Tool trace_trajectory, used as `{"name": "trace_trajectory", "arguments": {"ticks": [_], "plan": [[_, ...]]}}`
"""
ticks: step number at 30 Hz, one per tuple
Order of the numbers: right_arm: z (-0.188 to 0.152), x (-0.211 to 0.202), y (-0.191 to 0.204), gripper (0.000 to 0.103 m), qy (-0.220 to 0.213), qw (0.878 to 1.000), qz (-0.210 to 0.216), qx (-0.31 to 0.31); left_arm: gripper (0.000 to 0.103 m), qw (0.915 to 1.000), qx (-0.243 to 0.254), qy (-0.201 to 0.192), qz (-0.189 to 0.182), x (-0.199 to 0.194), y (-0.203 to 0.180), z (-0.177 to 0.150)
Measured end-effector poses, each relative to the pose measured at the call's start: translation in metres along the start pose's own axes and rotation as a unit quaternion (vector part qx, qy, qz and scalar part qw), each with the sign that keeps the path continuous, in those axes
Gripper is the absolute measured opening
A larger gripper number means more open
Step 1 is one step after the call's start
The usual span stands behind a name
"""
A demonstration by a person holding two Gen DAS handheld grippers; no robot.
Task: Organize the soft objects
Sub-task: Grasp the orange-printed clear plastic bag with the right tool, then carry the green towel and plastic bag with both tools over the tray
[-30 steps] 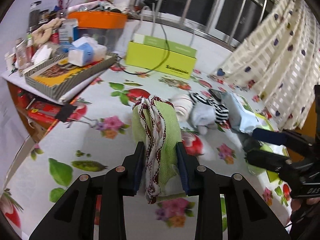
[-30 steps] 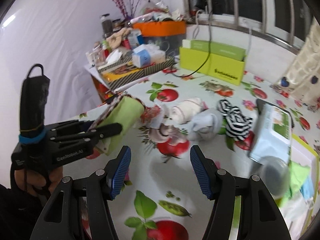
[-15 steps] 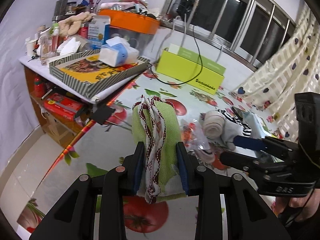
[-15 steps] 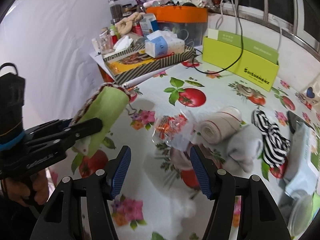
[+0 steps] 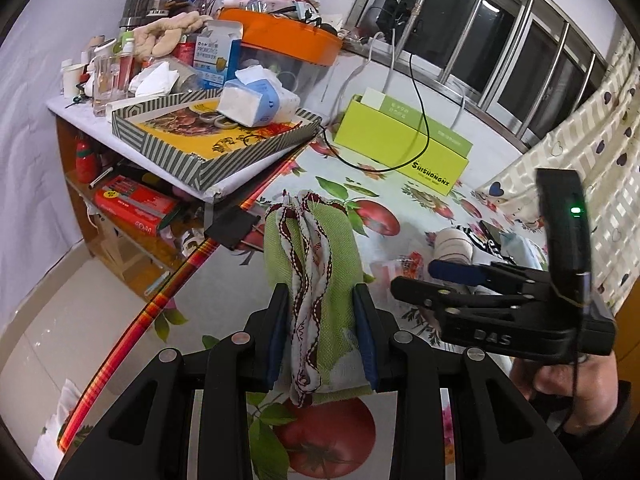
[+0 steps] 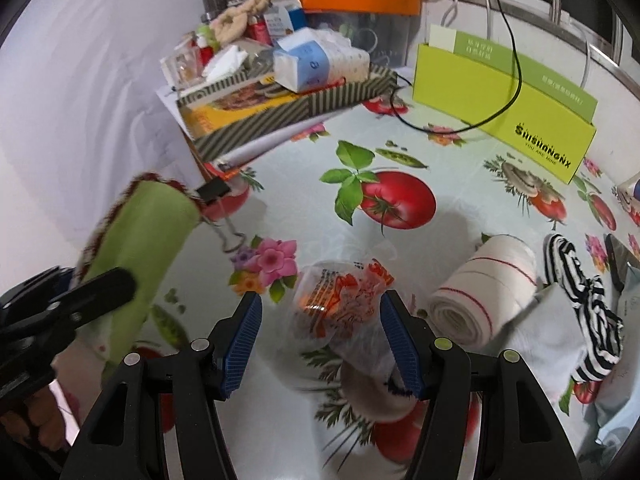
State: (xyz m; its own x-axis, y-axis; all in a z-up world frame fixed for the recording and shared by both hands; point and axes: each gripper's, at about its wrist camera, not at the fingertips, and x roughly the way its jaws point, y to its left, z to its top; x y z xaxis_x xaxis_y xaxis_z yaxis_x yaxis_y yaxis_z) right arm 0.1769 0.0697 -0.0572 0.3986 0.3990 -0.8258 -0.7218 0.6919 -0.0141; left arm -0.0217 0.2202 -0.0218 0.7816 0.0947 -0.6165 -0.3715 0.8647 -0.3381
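Jaws of the left gripper [image 5: 320, 336] are clamped on a rolled green cloth [image 5: 316, 280] with a red-and-white patterned edge, lifted clear above the desk [image 5: 404, 204]! Over on the other side, the right gripper [image 6: 320, 340] hangs with its jaws spread wide, a crinkly clear plastic bag [image 6: 344, 304] with orange print lying on the desk between them, one blue pad right at its edge. Just beside the bag sits a rolled white towel [image 6: 484, 284], a black-and-white striped sock [image 6: 580, 292] beyond it.
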Motion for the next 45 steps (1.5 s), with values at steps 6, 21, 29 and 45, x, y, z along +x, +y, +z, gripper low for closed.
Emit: {"name": "trace_trajectory", "arguments": {"ticks": [6, 21, 29, 45], "plan": [[0.000, 0.018, -0.003, 0.041, 0.015, 1.000, -0.012, 0.007, 0.033, 1.0000, -0.003, 0.004, -0.001, 0.004, 0.003, 0.000], [-0.014, -0.040, 0.004, 0.035, -0.038, 0.999, 0.003, 0.003, 0.033, 0.9998, 0.015, -0.002, -0.014, -0.008, -0.020, 0.000], [-0.029, -0.085, 0.005, 0.035, -0.067, 0.998, 0.001, 0.000, 0.033, 0.9991, 0.035, -0.005, -0.022, -0.020, -0.046, -0.001], [-0.057, -0.153, -0.010, 0.035, -0.116, 0.993, -0.021, 0.011, 0.033, 0.9952, 0.084, -0.011, -0.049, -0.041, -0.104, -0.001]]}}
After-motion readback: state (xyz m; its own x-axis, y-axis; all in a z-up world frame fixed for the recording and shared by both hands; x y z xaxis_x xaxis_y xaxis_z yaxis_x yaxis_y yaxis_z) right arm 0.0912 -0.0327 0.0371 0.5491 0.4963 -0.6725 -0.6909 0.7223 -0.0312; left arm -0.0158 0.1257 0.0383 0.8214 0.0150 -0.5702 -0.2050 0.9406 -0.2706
